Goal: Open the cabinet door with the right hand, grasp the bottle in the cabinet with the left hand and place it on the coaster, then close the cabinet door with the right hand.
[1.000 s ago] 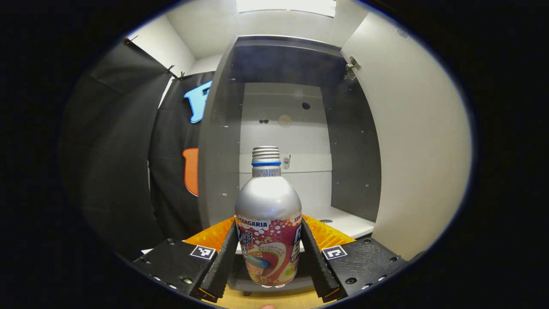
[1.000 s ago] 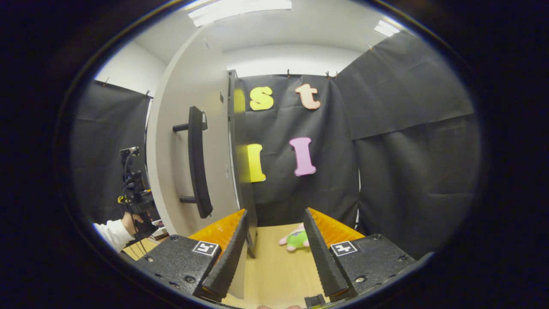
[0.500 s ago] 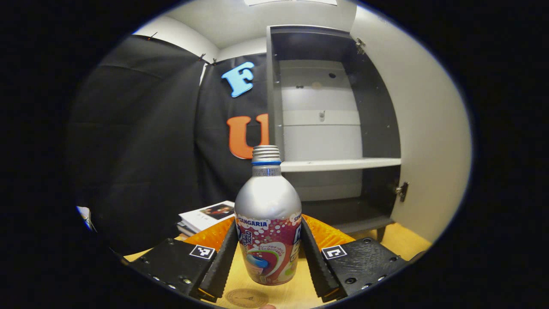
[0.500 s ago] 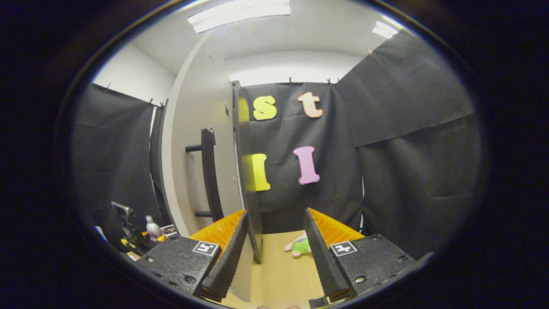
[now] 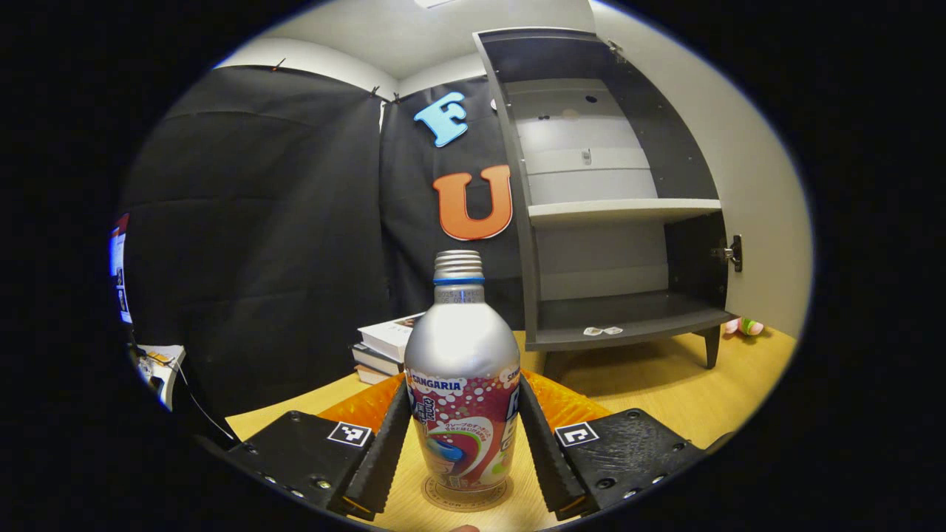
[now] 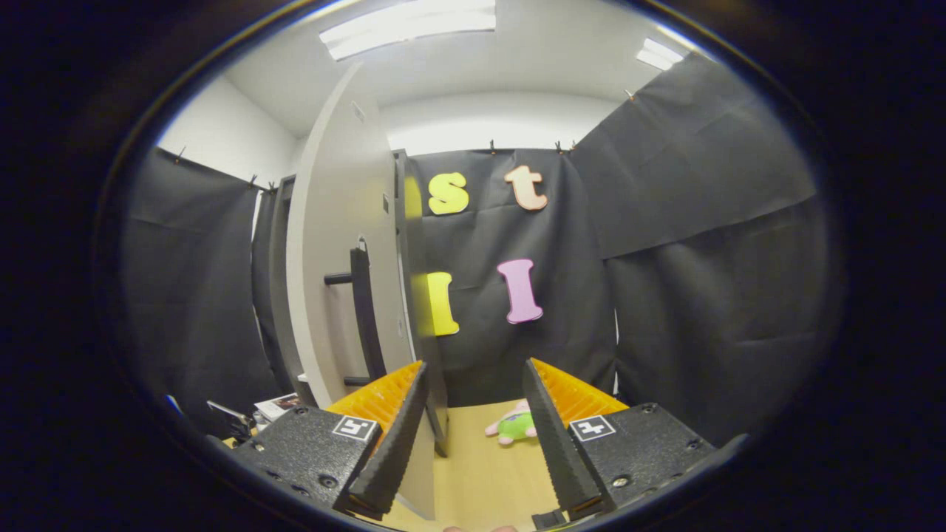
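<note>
In the left gripper view, the left gripper [image 5: 463, 436] clamps the bottle [image 5: 461, 391] upright by its lower body, both fingers pressing its sides; the bottle's base hides most of the round coaster [image 5: 464, 496] beneath it, and whether it touches cannot be told. Half a second ago the coaster sat lower and the cabinet [image 5: 613, 199] nearer. The cabinet stands open on the wooden table [image 5: 665, 399], books [image 5: 384, 346] stacked beside it. In the right gripper view, the right gripper [image 6: 473, 436] is spread wide and empty, the cabinet door [image 6: 347, 244] with its dark handle [image 6: 363, 310] ahead on the left, farther off than before; a plush toy [image 6: 514, 426] lies beyond.
</note>
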Tool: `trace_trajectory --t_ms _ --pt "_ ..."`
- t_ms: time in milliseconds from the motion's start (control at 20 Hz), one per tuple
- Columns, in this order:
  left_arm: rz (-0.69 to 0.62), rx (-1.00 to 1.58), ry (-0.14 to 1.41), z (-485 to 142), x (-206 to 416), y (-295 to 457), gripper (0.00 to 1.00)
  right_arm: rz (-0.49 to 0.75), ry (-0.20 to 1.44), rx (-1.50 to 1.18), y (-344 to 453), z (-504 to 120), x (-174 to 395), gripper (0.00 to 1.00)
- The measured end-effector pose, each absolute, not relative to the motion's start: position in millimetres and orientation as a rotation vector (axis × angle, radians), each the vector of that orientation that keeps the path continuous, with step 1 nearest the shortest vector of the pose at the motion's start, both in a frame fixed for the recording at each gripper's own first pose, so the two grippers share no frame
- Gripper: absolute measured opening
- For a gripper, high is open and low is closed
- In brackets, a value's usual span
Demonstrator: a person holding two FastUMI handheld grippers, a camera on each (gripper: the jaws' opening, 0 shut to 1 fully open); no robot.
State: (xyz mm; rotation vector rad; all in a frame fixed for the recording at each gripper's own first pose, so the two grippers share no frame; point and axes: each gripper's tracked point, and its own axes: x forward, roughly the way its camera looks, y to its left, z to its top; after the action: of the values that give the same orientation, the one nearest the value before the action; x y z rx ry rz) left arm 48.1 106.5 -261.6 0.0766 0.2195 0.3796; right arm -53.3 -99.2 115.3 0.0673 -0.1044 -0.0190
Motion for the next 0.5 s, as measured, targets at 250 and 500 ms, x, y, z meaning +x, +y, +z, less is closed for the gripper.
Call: trace_trajectory --t_ms 250,500 --pt "0.409 0.015 0.235 -288.7 42.4 118.1 0.75 -0.021 -0.095 0.047 -91.9 120.8 -62.2 0.80" --pt "0.382 -0.004 0.233 -302.2 45.1 113.4 0.75 -0.033 -0.093 0.053 -89.6 121.6 -63.9 0.81"
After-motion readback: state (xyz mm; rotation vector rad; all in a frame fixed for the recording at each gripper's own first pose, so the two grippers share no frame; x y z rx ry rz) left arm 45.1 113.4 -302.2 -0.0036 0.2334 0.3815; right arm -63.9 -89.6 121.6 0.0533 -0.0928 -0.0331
